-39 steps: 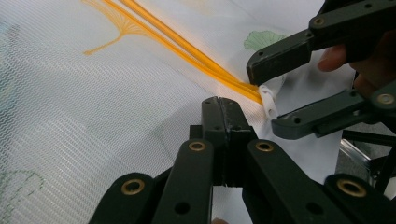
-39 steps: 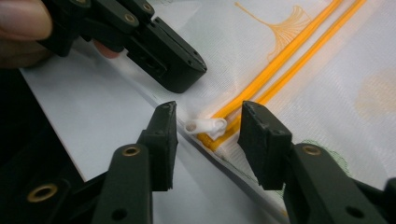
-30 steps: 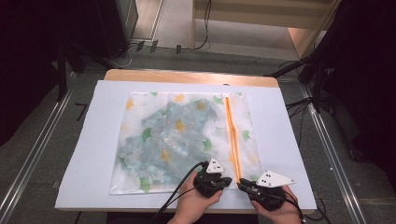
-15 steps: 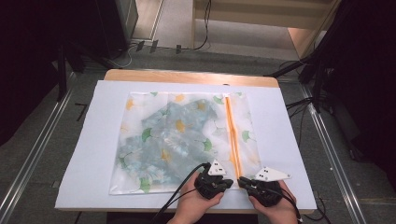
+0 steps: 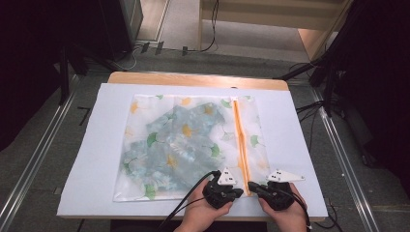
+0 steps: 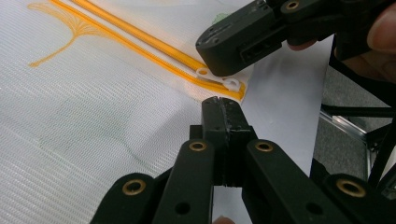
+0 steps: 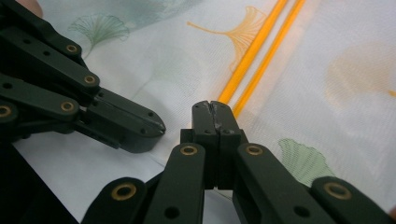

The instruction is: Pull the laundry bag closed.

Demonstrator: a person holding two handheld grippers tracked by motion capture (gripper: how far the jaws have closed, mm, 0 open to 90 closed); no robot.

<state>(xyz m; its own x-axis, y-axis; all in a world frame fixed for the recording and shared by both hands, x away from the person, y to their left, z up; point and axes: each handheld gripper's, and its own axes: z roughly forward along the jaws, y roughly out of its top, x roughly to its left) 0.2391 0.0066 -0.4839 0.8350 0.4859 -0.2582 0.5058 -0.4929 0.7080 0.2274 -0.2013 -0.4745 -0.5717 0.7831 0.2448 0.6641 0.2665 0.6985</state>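
The flat, leaf-printed mesh laundry bag with an orange zipper (image 5: 193, 145) covers the white tabletop's (image 5: 295, 140) middle; wide bare strips run along its left and right edges.

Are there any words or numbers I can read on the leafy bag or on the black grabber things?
None. The white mesh zipper bag bears only printed green and yellow ginkgo leaves and an orange zipper.
The black left gripper and black right gripper carry no readable writing.
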